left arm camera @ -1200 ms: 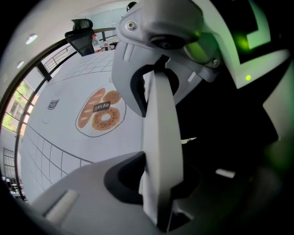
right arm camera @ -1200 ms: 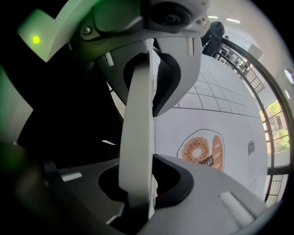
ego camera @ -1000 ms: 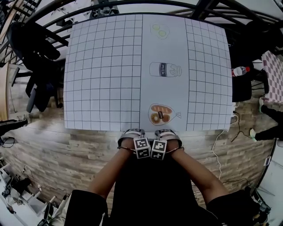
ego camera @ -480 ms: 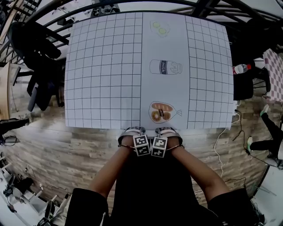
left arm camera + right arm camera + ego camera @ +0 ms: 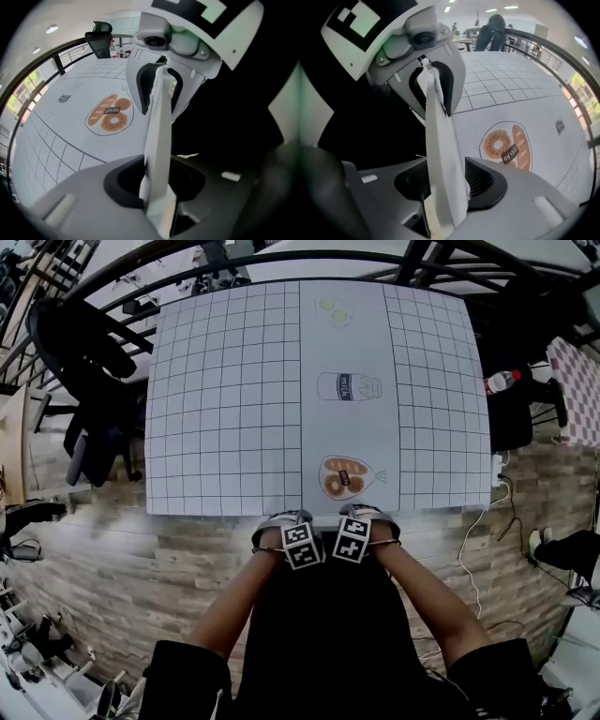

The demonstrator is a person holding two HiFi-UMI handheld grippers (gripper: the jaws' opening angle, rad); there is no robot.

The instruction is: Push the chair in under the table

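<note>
Worktop [image 5: 225, 399], grid-printed, fills the head view; chair [image 5: 323, 589], which I take to be the black mass between the forearms [image 5: 234, 606], sits hard against its near edge, seemingly already in. Judgement: stiff frame, moderate weight, should slide on the plank floor [image 5: 141, 559]; push at the backrest top, both sides. Left gripper [image 5: 284, 521] and right gripper [image 5: 364, 515] hang together over that edge, fingers just been opening, now spread, pinching nothing. Gripper views show those fingers and the bread print [image 5: 110, 117] close; head view shows only marker cubes [image 5: 300, 547].
</note>
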